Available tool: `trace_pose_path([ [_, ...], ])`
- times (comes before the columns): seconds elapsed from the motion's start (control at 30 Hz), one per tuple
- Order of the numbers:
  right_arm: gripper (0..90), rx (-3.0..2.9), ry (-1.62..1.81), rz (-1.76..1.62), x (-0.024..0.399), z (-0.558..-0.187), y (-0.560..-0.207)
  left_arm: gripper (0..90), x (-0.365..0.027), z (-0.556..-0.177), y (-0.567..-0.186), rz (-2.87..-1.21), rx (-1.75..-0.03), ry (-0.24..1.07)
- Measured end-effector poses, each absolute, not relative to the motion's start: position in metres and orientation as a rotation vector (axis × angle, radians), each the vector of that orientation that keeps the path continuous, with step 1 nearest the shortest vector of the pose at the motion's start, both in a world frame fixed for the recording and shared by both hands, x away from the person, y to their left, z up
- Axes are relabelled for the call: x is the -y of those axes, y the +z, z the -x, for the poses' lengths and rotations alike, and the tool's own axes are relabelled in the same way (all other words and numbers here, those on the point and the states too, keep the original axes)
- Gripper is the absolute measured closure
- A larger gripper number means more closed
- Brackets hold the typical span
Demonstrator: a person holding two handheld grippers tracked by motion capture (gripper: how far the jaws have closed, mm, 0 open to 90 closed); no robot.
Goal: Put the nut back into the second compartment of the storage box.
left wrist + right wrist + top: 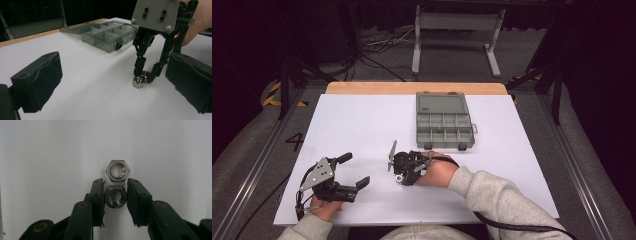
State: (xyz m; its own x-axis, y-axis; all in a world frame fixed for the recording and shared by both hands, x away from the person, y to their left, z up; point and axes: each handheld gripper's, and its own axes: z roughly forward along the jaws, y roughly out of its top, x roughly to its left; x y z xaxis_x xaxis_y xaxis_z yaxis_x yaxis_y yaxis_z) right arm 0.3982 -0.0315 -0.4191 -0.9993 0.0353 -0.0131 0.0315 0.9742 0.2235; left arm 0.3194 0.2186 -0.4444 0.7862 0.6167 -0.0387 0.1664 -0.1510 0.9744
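Two steel hex nuts lie side by side on the white table (362, 125). In the right gripper view my right gripper (115, 186) is shut on the nearer nut (115, 197), a pad against each flat side. The second nut (118, 170) lies free just beyond the fingertips and touches the held one. The left gripper view has the right gripper (144, 76) pointing straight down on the held nut (145, 73), with the free nut (138, 81) in front. My left gripper (356, 170) rests at the front left, open, with nothing between its pads (37, 80).
A grey compartment box (444, 130) stands open at the middle right of the table, its lid (442, 103) folded back and its cells looking empty. A bare wooden strip (412, 88) runs along the far edge. A metal stand (457, 30) and cables are on the floor beyond.
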Motion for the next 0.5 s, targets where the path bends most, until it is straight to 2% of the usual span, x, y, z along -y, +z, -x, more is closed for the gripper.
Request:
trace_pose_path([
  [0.5,67.3,-3.002,0.443,-0.109,0.048,-0.419,-0.358,1.8,-0.219,-0.320,-0.444,-1.709,-0.617,0.443],
])
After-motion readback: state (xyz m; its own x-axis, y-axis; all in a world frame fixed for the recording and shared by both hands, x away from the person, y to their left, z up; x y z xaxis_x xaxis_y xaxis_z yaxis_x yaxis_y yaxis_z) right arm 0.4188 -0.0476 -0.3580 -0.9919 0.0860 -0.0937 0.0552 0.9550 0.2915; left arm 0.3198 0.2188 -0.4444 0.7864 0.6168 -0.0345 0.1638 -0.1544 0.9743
